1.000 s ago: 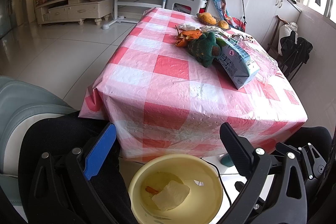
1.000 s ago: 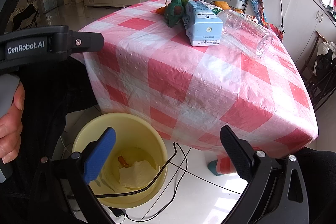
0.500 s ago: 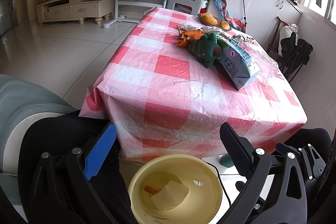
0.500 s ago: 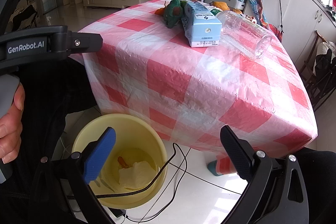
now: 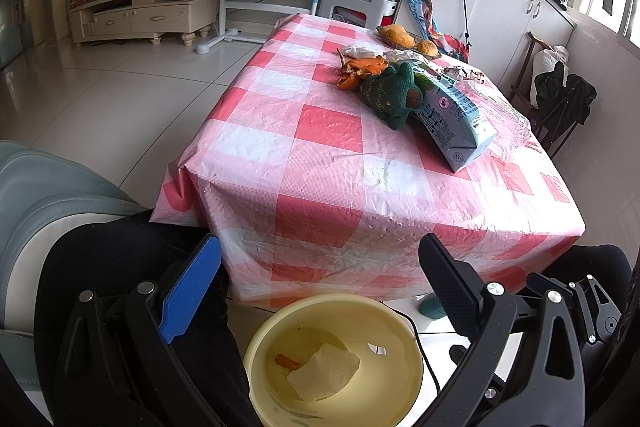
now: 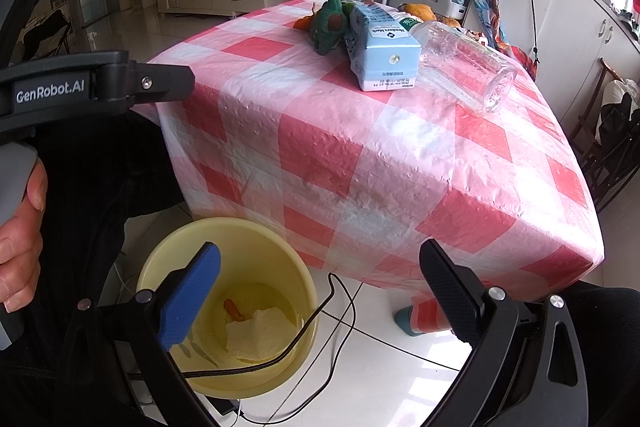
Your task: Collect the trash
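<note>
Both grippers gape wide and empty over the yellow bin at the near edge of the table.

Down low, the left gripper holds nothing, its blue finger and black finger spread far apart above the yellow bin, which stands on the floor against the table in its red-and-white checked cloth. The right gripper is spread just as wide and equally bare, with a black cable draped across the bin's rim. Inside the bin lie a crumpled tissue and a scrap of orange peel. Up on the table, well beyond both sets of fingers, a blue milk carton lies on its side, touching a green plush toy and just beside a clear plastic bottle; more orange peels sit behind the toy.
</note>
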